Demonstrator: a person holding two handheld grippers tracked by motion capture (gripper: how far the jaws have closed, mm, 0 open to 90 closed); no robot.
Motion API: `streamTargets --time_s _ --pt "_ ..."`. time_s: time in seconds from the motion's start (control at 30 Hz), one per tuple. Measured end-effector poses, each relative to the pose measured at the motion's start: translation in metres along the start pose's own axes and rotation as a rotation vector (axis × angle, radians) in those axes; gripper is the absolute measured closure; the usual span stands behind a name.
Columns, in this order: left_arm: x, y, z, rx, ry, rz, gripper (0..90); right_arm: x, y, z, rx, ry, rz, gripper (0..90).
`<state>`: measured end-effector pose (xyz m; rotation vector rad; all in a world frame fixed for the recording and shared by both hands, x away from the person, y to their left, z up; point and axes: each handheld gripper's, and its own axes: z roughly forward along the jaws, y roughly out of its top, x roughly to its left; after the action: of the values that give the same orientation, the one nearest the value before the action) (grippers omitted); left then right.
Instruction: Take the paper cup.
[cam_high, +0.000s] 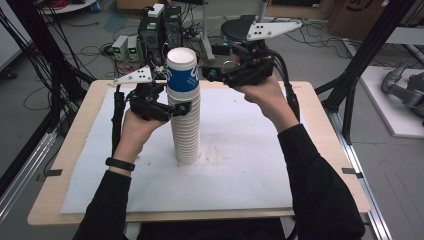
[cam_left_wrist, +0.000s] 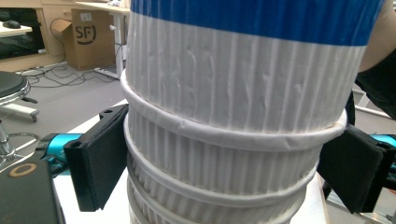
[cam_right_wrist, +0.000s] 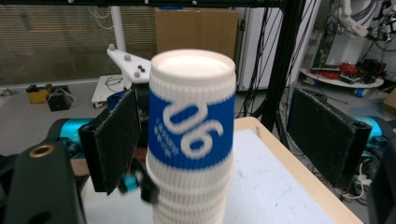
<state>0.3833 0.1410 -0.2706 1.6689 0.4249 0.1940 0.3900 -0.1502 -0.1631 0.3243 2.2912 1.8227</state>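
The left gripper (cam_high: 172, 107) clamps a tall stack of ribbed white paper cups (cam_high: 186, 127) mid-height. The right gripper (cam_high: 210, 74), jaws spread and empty, hovers just right of the blue-banded top cup (cam_high: 182, 70).

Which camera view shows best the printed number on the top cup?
The right gripper view: the top cup faces it, its blue band reading upside-down digits. The high view shows the band small and sideways. The left gripper view shows just the band's lower edge.
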Motion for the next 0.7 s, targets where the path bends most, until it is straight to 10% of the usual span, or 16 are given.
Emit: streamTargets --time_s 0.7 --pt "0.0 0.0 -0.001 0.006 -0.001 0.002 11.2 0.003 0.015 0.047 0.001 0.061 0.053 25.3"
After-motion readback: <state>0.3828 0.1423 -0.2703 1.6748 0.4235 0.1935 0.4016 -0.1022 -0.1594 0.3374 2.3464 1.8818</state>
